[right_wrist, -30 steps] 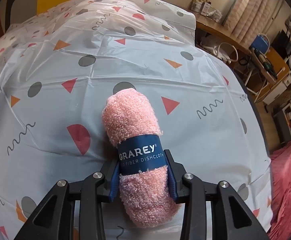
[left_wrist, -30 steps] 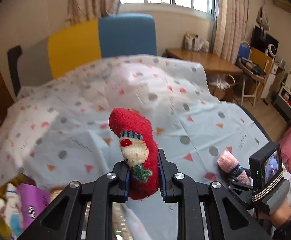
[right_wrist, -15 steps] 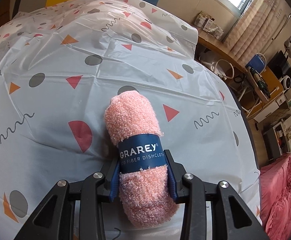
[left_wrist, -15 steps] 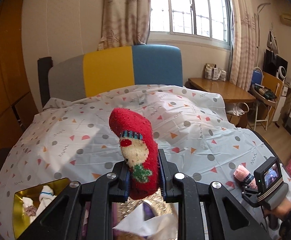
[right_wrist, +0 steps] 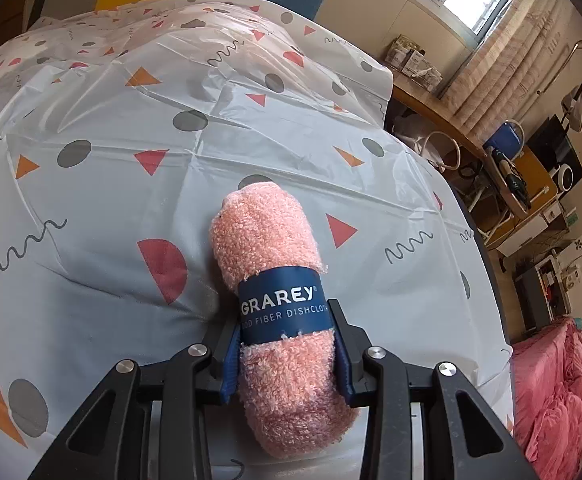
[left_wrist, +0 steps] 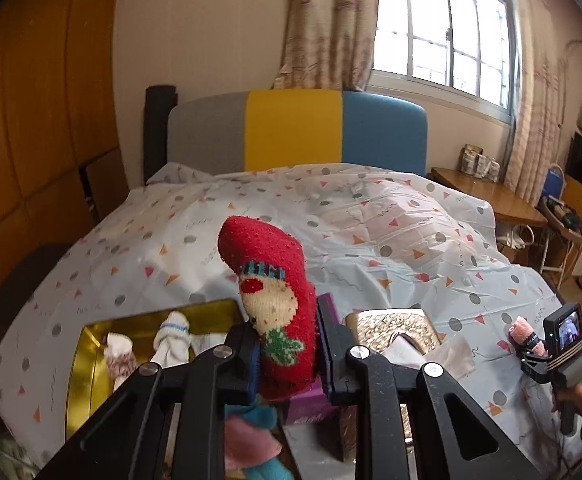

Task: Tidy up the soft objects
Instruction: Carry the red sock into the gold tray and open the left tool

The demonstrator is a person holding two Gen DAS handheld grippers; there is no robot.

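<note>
Nearest: left claw [left_wrist: 287,344] clamps red sock [left_wrist: 273,300] | right claw [right_wrist: 287,348] grips pink dishcloth roll [right_wrist: 275,280] over bed sheet [right_wrist: 111,200] | below: gold tin [left_wrist: 91,360] holding socks, perhaps | patterned sheet covers bed | beyond: tricolour headboard [left_wrist: 295,132], wooden desk [left_wrist: 487,196], curtained window [left_wrist: 443,28]

A bed under a patterned sheet [left_wrist: 371,248] carries a gold tray [left_wrist: 87,356] and an embossed box [left_wrist: 395,326].
</note>
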